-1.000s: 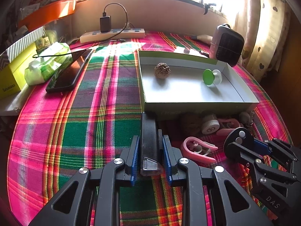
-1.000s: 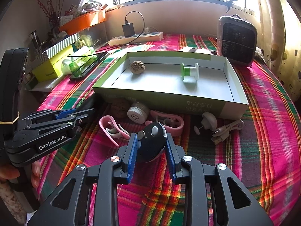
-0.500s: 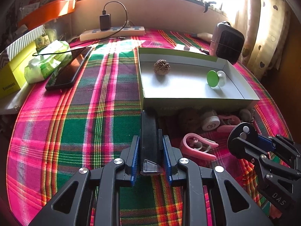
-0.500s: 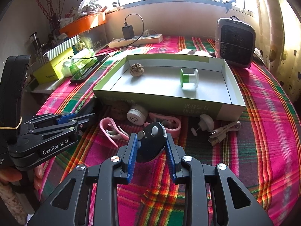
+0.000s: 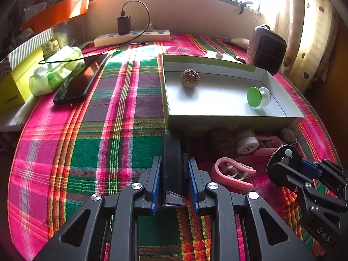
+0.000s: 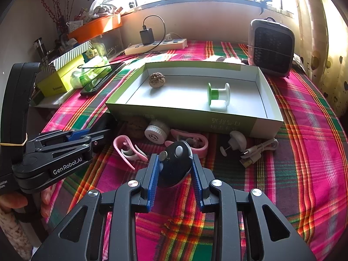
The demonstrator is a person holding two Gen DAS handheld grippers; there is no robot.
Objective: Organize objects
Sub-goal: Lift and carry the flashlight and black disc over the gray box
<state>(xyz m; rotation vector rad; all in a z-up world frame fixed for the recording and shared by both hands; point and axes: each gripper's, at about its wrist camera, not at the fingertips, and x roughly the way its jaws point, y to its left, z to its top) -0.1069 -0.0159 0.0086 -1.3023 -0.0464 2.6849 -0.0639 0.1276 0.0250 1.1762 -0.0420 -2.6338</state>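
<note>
My left gripper [image 5: 174, 163] is shut on a long narrow black bar [image 5: 173, 150] whose far end reaches the near left corner of the shallow green-and-white box [image 5: 228, 119]. In the box lie a walnut [image 5: 190, 77] and a green-and-white spool [image 5: 257, 96]. My right gripper [image 6: 174, 158] is shut on a black oval remote [image 6: 175, 166] with small buttons, held in front of the box [image 6: 195, 117]. In the right wrist view, the left gripper [image 6: 102, 133] sits at the left with a hand under it.
Loose in front of the box are pink clips [image 6: 128, 150], a white round cap [image 6: 155, 132], a white knob [image 6: 236, 140] and a USB cable [image 6: 258, 150]. A small heater [image 6: 271, 45], a power strip [image 6: 156, 45], a phone [image 5: 81, 80] and yellow boxes [image 6: 61, 82] ring the plaid table.
</note>
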